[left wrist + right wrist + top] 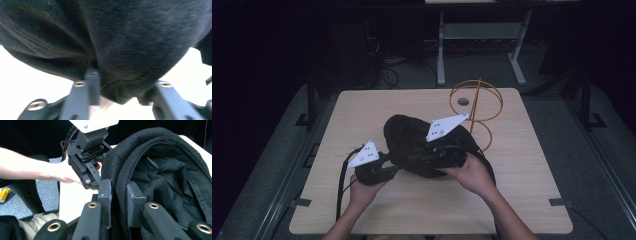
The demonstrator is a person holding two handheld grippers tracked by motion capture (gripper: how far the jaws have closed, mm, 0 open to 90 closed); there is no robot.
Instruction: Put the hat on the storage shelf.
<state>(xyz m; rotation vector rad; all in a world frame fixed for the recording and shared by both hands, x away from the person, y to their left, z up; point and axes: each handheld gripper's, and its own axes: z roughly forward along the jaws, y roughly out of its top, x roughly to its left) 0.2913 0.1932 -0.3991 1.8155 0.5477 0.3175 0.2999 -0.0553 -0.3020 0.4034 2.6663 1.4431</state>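
A black fabric hat (412, 137) is held just above the middle of the wooden table (357, 112), its opening turned up. My right gripper (419, 159) comes in from the right and is shut on the hat's rim (119, 195), with the fabric edge running between its two pads (105, 195). My left gripper (394, 167) meets the hat at its lower left edge. In the left gripper view the hat (125, 45) bulges between the jaws, and the left gripper (122, 92) looks shut on a thick fold of it. The left gripper (96, 183) touches the hat's outer side.
A gold wire stand (477, 107) with two hoops stands on the table behind and right of the hat. Cables trail from the left gripper down to the front edge. Dark floor and table legs lie beyond the far edge.
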